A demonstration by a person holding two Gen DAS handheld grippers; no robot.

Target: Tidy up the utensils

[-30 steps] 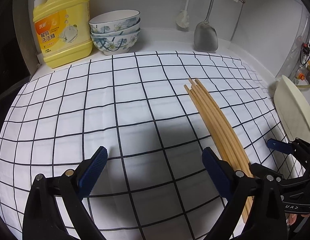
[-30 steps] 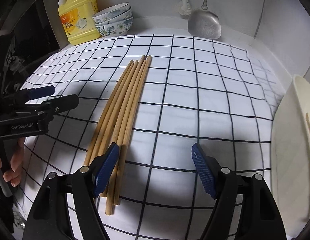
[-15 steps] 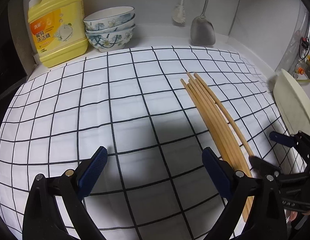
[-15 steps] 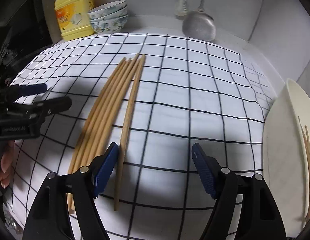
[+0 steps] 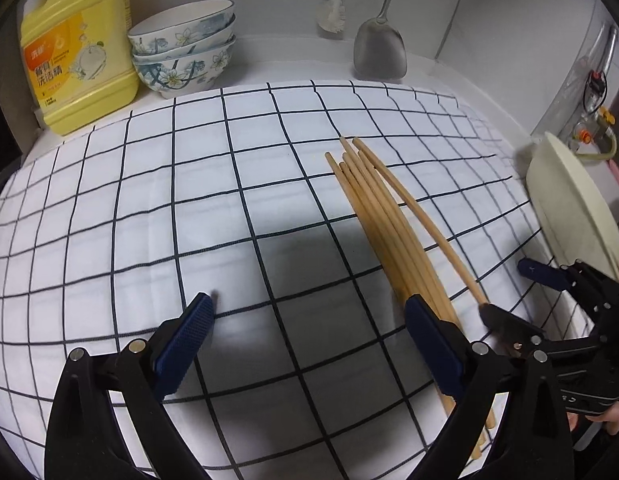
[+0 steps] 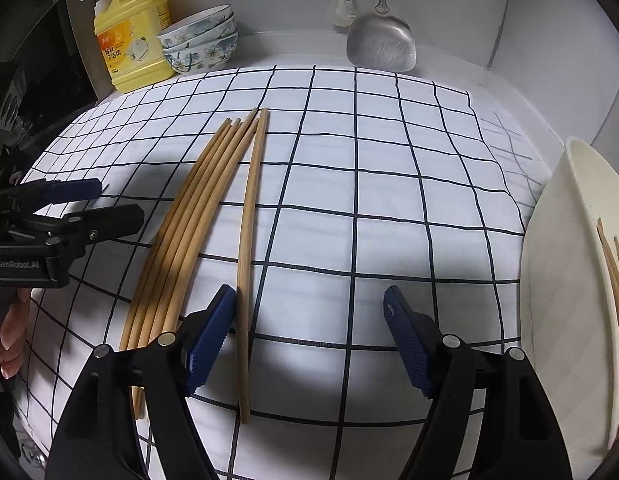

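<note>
- Right gripper (image 6: 307,330) is spread wide, holding nothing; one chopstick (image 6: 247,240) lies on the checked cloth (image 6: 389,200) just beside its left finger.
- Left gripper (image 5: 309,340) is also wide, empty.
- Bundled chopsticks (image 6: 189,224) lie left of the single one.

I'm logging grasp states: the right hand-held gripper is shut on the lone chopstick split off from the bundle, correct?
No. The right hand-held gripper is open; the lone chopstick lies on the checked cloth just inside its left finger, ungripped. The right wrist view shows it.
</note>
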